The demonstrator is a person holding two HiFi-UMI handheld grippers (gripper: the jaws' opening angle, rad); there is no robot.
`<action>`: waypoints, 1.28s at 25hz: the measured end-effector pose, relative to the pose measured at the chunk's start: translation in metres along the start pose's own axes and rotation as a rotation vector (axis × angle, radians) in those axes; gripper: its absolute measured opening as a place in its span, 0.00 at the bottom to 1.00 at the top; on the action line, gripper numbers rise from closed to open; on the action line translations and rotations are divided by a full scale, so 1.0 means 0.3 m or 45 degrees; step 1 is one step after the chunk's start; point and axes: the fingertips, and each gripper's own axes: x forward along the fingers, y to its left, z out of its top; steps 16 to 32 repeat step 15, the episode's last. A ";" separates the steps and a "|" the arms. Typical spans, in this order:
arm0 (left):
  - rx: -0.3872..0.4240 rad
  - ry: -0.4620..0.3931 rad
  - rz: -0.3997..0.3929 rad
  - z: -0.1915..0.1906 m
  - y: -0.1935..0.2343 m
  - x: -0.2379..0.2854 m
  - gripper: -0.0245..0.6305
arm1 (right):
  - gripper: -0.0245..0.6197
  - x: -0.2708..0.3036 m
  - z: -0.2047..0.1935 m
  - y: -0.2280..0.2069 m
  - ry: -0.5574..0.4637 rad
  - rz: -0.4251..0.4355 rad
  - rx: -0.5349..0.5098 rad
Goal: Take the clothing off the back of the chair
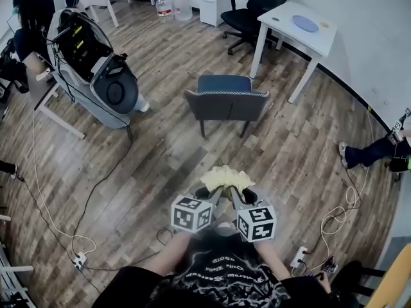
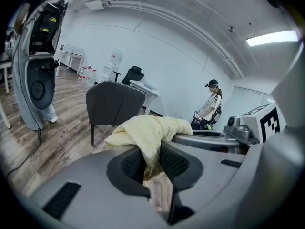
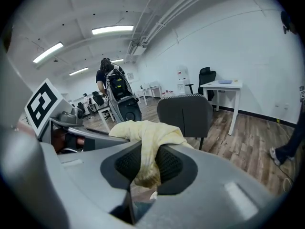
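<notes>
Left gripper (image 2: 151, 162): my jaws are clamped on a fold of the yellow clothing (image 2: 148, 128). The cloth runs down between the two ribbed pads and fills the gap between them.
Right gripper (image 3: 148, 165): my jaws are clamped on the same garment. The fabric is pinched between the pads, and a loose end hangs just below them.
Gripper arrangement: in the head view I hold both tools side by side, close in front of my chest. The marker cubes face me, and the jaws point away and downward.
Clothing location: bunched in a heap across both sets of jaw tips, raised off the wooden floor (image 1: 148, 165) and well apart from the chair (image 1: 228, 100).
Chair: dark grey, standing upright straight ahead of my grippers, its back turned toward me and its blue seat beyond.
Surroundings: a white table (image 1: 302, 27) and a black office chair (image 1: 257, 8) stand beyond the chair. A person's leg (image 1: 376, 151) shows at the right edge. Cables (image 1: 58, 217) trail across the floor at the left.
</notes>
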 end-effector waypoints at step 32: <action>-0.029 0.017 0.031 0.069 0.019 0.004 0.14 | 0.15 0.035 0.066 -0.012 0.037 0.027 0.012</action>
